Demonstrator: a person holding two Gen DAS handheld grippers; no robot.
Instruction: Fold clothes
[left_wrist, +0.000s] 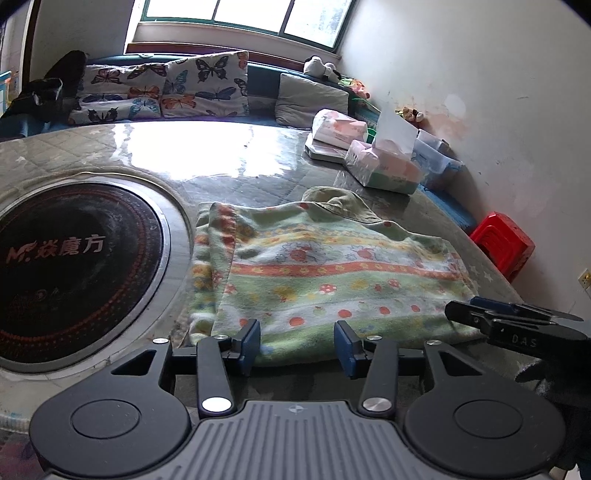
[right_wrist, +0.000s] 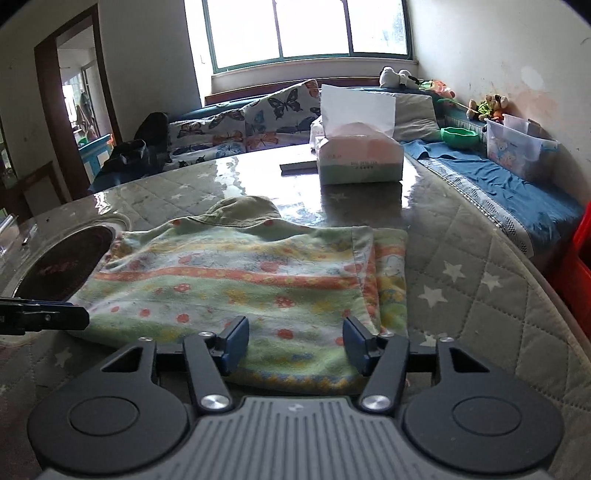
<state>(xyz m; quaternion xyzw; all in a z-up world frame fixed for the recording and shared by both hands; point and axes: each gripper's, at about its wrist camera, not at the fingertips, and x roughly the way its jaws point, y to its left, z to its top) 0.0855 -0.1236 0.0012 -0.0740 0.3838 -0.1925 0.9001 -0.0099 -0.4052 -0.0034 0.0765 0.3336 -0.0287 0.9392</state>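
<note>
Your garment (left_wrist: 321, 273) lies folded flat on the quilted worktop (right_wrist: 480, 295), beside the round black cooktop (left_wrist: 74, 266): green fleece with orange flower bands, red dots, collar at its far edge. Your left hand-held gripper (left_wrist: 297, 345) and right hand-held gripper (right_wrist: 295, 345) both stand apart at its near hem, gripping nothing.

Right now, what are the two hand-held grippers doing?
Left hand-held gripper: open, holding nothing, over the garment.
Right hand-held gripper: open, holding nothing.
</note>
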